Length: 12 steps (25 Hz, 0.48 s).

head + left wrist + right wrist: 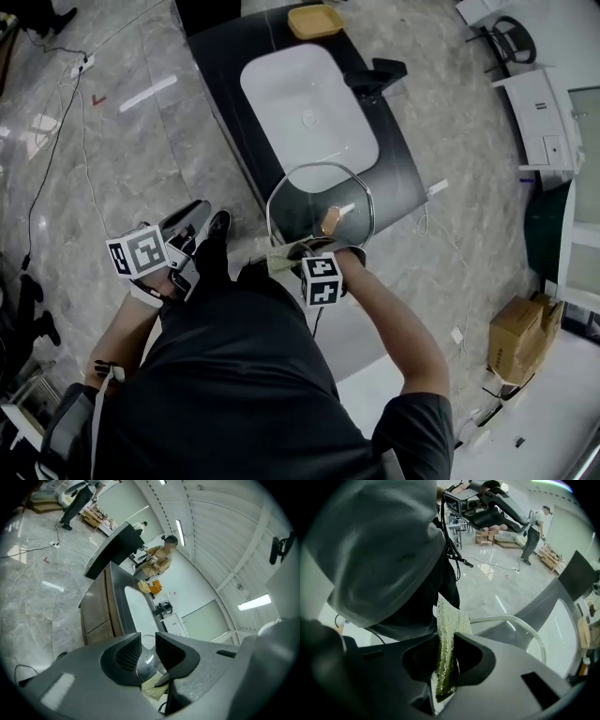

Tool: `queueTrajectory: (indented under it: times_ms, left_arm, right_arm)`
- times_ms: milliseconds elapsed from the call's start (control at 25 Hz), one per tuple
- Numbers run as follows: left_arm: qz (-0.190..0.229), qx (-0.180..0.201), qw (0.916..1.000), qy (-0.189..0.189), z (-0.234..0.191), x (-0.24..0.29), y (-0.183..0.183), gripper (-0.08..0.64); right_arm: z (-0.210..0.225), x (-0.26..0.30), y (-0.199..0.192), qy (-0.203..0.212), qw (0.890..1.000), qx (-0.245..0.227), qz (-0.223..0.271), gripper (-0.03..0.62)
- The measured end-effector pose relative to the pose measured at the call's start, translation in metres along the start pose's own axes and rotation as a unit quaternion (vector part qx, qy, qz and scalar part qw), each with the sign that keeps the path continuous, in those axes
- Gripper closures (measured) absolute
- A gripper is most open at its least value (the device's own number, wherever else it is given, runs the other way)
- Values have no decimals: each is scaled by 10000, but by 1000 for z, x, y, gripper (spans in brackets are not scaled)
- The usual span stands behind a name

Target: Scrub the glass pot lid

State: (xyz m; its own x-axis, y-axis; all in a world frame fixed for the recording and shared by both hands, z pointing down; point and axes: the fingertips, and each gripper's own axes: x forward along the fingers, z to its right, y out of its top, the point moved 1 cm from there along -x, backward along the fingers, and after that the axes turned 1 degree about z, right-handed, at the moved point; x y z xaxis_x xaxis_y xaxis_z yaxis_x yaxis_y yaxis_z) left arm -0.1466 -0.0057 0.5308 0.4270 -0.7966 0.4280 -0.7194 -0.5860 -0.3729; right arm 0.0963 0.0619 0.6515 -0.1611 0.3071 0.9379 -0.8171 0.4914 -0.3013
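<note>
Status: the scrub is at the contact stage, with nothing to show it's finished. Right tongs (449, 656) are clamped tight on a green scouring pad (449, 620), and the pad's edge is at the near rim of the glass pot lid (309, 192). The lid hangs over the near edge of the dark worktop (220, 56), just in front of the white sink (281, 84), with its brown knob (332, 220) facing up. Can't tell what supports it. Left tongs (147, 651) are narrowly apart, gripping nothing, off to the lid's left and clear of it. No suds or water show on the glass, so I judge most of the scrubbing is left: full face, rim, then rinse.
</note>
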Motion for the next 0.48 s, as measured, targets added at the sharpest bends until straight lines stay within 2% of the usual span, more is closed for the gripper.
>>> queueTrajectory:
  times_ms: [160, 240, 280, 320, 360, 400, 480]
  left_arm:
    - [-315, 297, 9988, -214, 21, 15, 5, 465]
    - [-485, 462, 9971, -354, 31, 26, 9, 465]
    - [-566, 538, 9960, -426, 37, 33, 10, 465]
    - [-646, 603, 9948, -498, 42, 38, 11, 465]
    - [-729, 657, 9935, -569, 46, 43, 9, 465]
    - [-816, 703, 9921, -636, 50, 47, 7, 465]
    - [-995, 788, 9891, -742, 56, 52, 0, 465]
  right_arm:
    - [-5, -13, 0, -357, 9976, 544, 224, 529]
    - [-1, -22, -1, -650, 9902, 1120, 522, 529]
    - [3, -28, -2, -768, 9821, 1535, 779, 529]
    - [9, -35, -2, -878, 9692, 2012, 1119, 529]
    - [16, -45, -2, -1004, 9504, 2516, 1526, 529]
    - [25, -57, -2, -1164, 9262, 3005, 1956, 529]
    - [45, -89, -5, -1585, 8693, 3809, 2722, 529]
